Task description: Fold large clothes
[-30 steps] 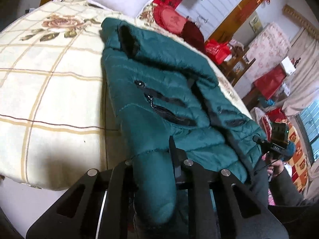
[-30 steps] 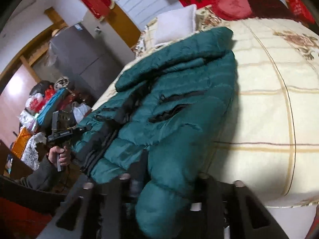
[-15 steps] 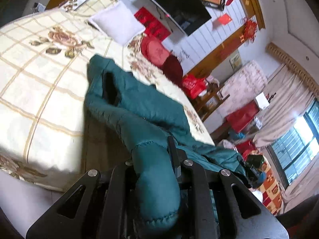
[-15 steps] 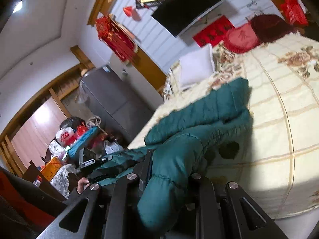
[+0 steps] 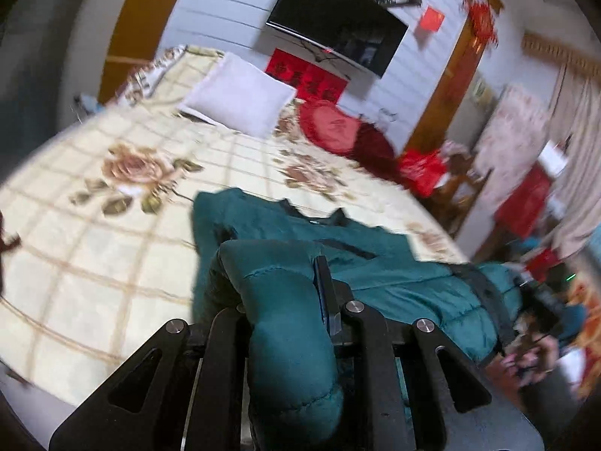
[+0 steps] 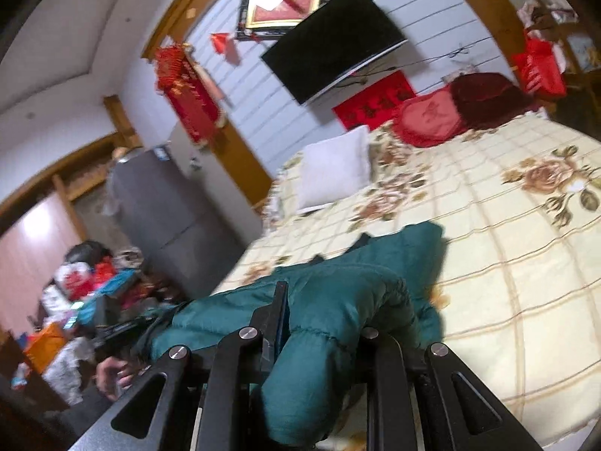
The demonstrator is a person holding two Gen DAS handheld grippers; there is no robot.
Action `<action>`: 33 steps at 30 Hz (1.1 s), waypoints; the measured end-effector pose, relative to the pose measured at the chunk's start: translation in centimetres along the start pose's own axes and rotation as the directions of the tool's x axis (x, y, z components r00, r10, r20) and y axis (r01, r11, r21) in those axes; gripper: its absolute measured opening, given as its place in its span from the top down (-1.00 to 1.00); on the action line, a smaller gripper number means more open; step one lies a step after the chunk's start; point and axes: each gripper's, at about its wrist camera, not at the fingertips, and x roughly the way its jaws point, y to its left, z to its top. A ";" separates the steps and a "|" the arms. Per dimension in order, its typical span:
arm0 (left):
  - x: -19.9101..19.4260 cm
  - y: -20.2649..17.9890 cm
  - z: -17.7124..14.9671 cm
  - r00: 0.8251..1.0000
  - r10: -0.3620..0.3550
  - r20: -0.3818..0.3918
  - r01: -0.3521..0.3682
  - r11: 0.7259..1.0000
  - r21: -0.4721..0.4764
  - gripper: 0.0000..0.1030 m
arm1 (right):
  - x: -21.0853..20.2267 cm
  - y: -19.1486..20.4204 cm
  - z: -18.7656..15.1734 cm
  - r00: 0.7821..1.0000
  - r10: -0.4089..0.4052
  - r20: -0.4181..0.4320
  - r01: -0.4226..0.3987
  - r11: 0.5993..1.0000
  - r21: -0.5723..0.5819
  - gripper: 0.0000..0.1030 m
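A large teal puffer jacket [image 5: 375, 267] lies across the near edge of a bed with a cream checked, rose-print cover [image 5: 94, 244]. My left gripper [image 5: 285, 297] is shut on one teal sleeve cuff, which bulges between the fingers and hangs toward the camera. My right gripper [image 6: 319, 323] is shut on the other sleeve cuff of the jacket [image 6: 338, 289]. Both sleeves are lifted above the jacket body. The lower hem is hidden behind the sleeves and gripper frames.
A white pillow [image 5: 240, 94] and red cushions [image 5: 330, 127] sit at the bed's head below a wall TV [image 5: 338, 34]. A grey fridge [image 6: 165, 218] and clutter stand left in the right wrist view. Red bags and furniture [image 5: 526, 195] crowd the bed's right side.
Both grippers have risen and tilted up with the sleeves held. The jacket body has bunched toward the near bed edge, and more of the wall and TV shows.
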 end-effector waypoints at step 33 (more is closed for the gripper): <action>28.1 7.7 11.4 0.959 0.191 -0.208 -0.213 0.973 -0.088 0.65 | 25.6 -9.3 6.5 0.846 -0.491 -0.207 0.514 0.854 0.079 0.65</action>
